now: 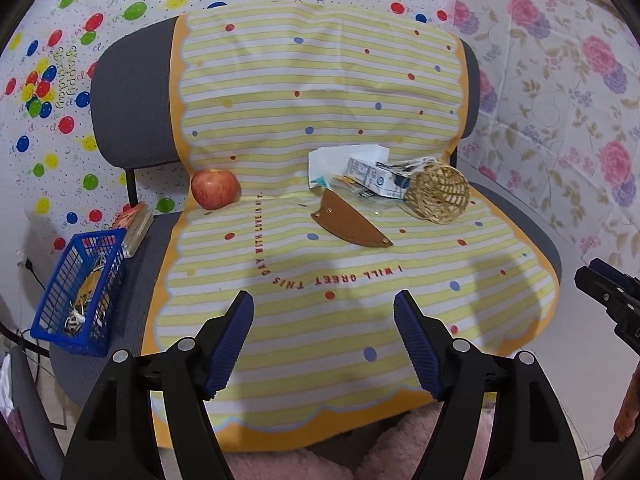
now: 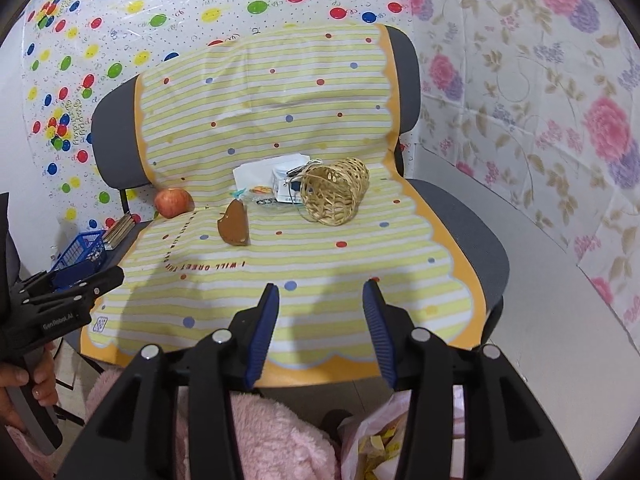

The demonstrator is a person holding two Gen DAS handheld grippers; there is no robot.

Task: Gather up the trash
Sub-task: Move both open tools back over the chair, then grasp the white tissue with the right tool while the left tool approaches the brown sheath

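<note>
A heap of trash lies at the back of a chair seat covered by a yellow striped cloth (image 1: 320, 340): white paper (image 1: 344, 156), a crumpled carton (image 1: 376, 178) and small wrappers (image 1: 344, 186). The right wrist view shows the same paper (image 2: 260, 172) and carton (image 2: 286, 190). My left gripper (image 1: 323, 304) hovers open over the front of the seat, well short of the heap, nothing between its fingers. My right gripper (image 2: 321, 288) is also open and empty, beside it on the right.
A wicker basket (image 1: 438, 192) lies tipped against the trash. A brown leather piece (image 1: 348, 222) and an apple (image 1: 215, 188) share the cloth. A blue mesh basket (image 1: 80, 292) stands at the seat's left edge. A pink bag (image 2: 380, 440) hangs below.
</note>
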